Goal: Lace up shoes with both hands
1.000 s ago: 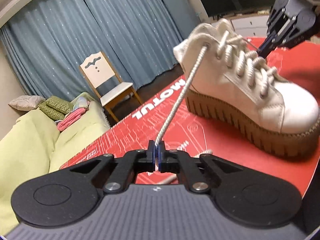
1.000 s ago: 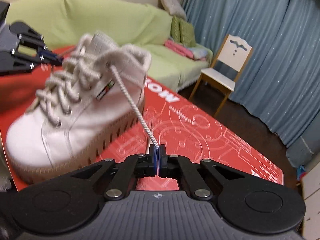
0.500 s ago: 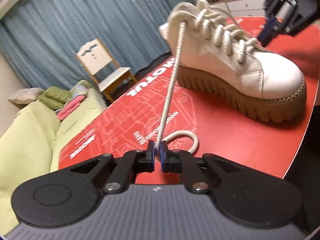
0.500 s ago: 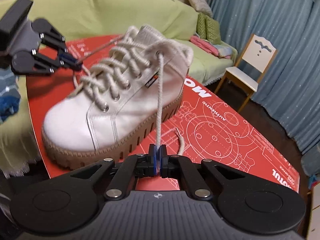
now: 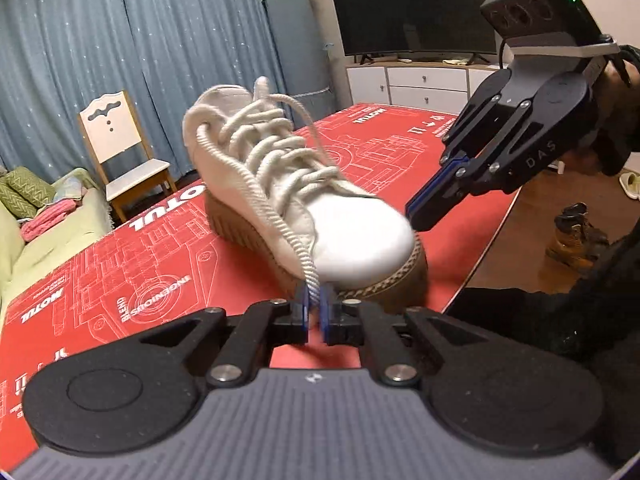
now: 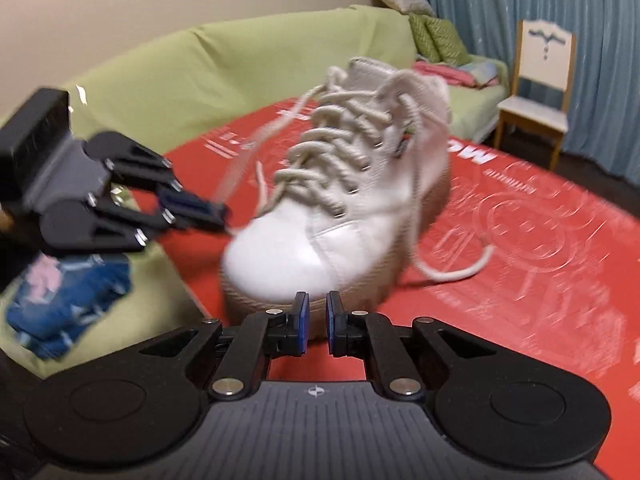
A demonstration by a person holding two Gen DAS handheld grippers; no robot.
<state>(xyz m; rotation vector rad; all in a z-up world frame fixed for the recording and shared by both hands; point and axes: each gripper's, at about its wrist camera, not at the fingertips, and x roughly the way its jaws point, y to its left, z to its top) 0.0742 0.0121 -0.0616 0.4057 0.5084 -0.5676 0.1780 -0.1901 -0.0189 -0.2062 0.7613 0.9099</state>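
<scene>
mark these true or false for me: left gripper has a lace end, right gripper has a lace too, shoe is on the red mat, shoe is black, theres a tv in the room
1. The left gripper has a lace between its fingers. True; its jaws are closing on it.
2. The right gripper grips a lace. False: its jaws are opening and nothing is between them; that lace end lies on the mat.
3. The shoe stands on the red mat. True.
4. The shoe is black. False: white, with a tan sole.
5. A TV is in the room. True.
</scene>
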